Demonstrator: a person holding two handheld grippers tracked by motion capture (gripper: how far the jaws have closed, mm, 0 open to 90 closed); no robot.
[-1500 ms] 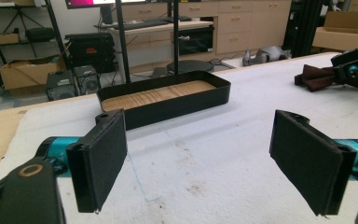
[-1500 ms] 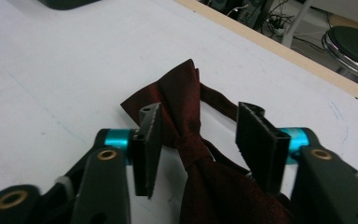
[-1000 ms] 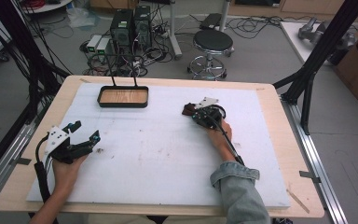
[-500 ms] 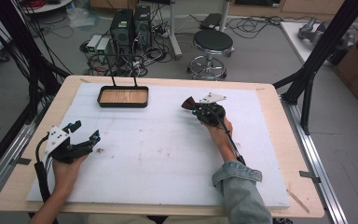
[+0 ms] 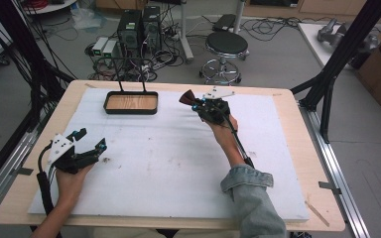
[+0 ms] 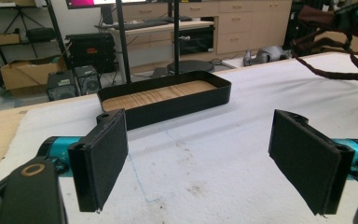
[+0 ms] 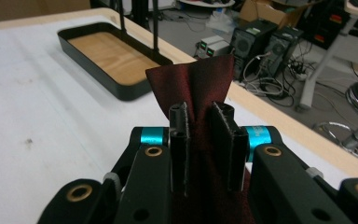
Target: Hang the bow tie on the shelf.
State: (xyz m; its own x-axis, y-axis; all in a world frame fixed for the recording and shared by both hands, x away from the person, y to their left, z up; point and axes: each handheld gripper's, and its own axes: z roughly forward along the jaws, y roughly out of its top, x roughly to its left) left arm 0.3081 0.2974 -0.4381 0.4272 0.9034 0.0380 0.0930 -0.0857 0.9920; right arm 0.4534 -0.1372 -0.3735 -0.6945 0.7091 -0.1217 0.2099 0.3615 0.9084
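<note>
My right gripper (image 5: 192, 101) is held over the far middle of the white mat, shut on a dark red cloth (image 5: 185, 96). In the right gripper view the cloth (image 7: 191, 77) fans out above the closed jaws (image 7: 204, 109). In the left gripper view a thin strap (image 6: 335, 72) hangs in a loop from the cloth. A black tray with a wooden bottom (image 5: 130, 111) stands at the far left of the mat, to the left of the cloth. My left gripper (image 5: 92, 139) rests low at the near left, open, with nothing between its pads (image 6: 100, 156).
A white foam mat (image 5: 178, 158) covers most of the wooden table (image 5: 297, 148). Beyond the far edge stand a stool (image 5: 225, 47), computer towers (image 5: 139, 27) and loose cables. Black frame posts (image 5: 335, 69) rise at both sides. The tray's two thin uprights (image 6: 121, 42) stand behind it.
My right gripper has carried the dark red cloth farther from the person and leftward, nearer the tray. The left gripper has stayed where it was, open.
</note>
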